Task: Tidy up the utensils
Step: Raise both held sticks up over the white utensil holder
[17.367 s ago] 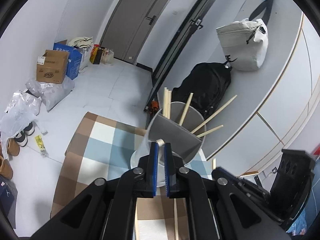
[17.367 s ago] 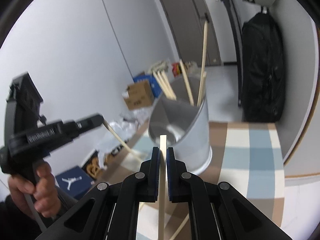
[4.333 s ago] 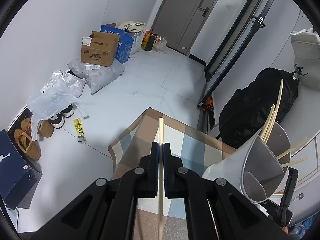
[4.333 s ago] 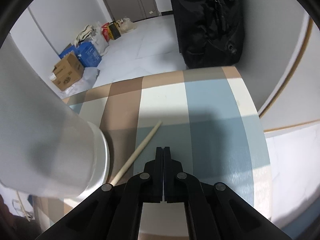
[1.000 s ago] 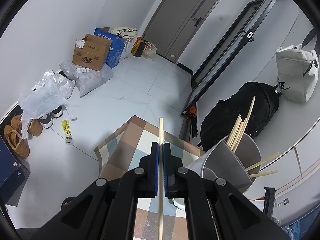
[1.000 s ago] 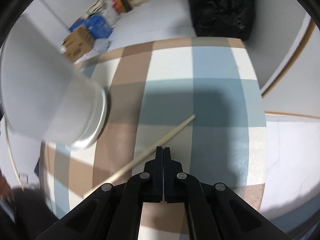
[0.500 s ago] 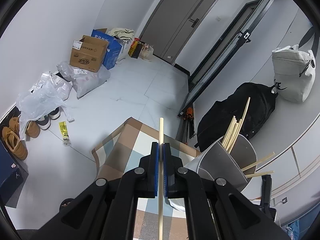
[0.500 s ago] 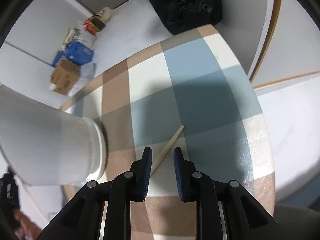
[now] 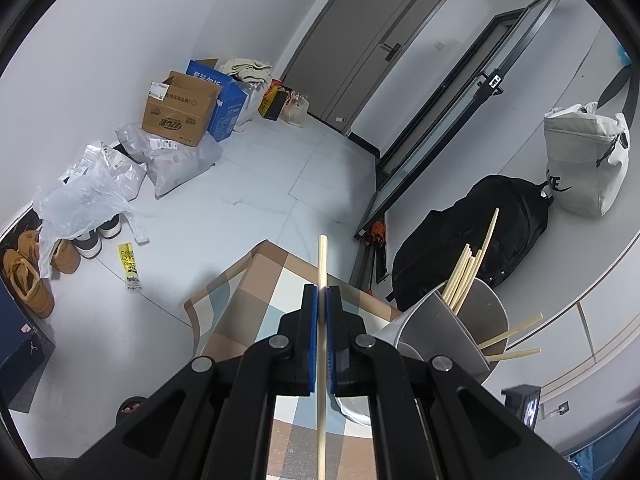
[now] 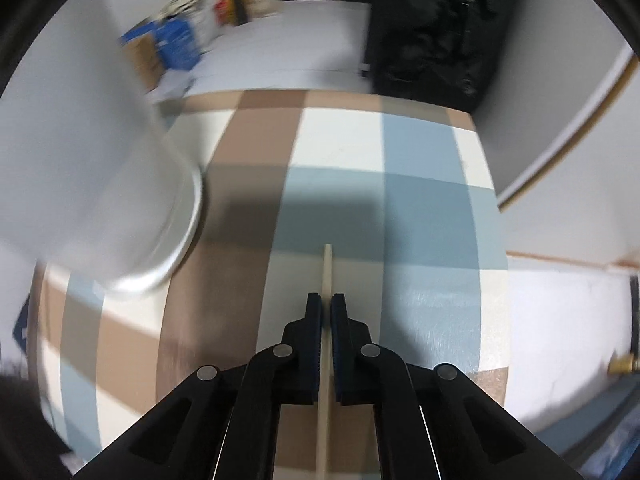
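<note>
I have a chopstick [image 10: 327, 276] pinched between my right gripper [image 10: 326, 304] fingers, its tip just ahead of them over the checked tabletop [image 10: 432, 200]. My left gripper [image 9: 321, 300] likewise grips another chopstick [image 9: 322, 256]. I'd lift straight, then tip each into the divided holder [image 9: 460, 332] right of the left fingers. Bags and boxes [image 9: 180, 114] litter the floor beyond.

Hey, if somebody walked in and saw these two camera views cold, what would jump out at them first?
Each gripper is clamped on a pale wooden chopstick: the left gripper holds a chopstick above the checked tablecloth, and the right gripper grips another chopstick. To the left gripper's right stands a grey divided utensil holder with more chopsticks fanning out of it.
</note>
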`<state>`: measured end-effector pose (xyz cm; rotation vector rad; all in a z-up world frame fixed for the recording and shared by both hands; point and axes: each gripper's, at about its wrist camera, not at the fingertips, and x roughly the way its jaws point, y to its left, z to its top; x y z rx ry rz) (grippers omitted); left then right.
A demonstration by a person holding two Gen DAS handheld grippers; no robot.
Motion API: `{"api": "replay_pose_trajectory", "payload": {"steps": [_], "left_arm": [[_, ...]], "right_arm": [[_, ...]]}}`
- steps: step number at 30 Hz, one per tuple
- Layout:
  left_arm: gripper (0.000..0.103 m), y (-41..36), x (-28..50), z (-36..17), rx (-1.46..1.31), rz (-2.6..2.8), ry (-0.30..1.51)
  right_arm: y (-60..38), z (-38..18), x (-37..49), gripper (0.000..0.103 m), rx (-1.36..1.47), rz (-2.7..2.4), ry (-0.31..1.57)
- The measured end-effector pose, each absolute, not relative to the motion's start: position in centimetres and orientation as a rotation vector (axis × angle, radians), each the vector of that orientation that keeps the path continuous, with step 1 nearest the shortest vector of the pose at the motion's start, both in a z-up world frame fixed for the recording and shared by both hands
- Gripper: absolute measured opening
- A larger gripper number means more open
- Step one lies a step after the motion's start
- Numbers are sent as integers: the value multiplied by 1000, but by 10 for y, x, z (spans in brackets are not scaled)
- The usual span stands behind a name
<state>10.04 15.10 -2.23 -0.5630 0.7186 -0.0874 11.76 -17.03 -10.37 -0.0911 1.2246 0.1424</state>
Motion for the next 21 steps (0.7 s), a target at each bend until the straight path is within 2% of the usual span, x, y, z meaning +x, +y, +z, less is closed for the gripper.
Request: {"api": "replay_pose_trajectory", "payload": {"steps": [8, 14, 21], "left_arm": [[0, 148, 96, -21, -549, -93, 718], [0, 147, 97, -20, -540, -98, 721], [0, 144, 98, -19, -529, -109, 721]], "right_arm": [[-187, -107, 123, 4, 73, 273, 1302], [-171, -106, 130, 5, -60, 248, 1308], [-151, -106, 115, 4, -221, 216, 1217]]}}
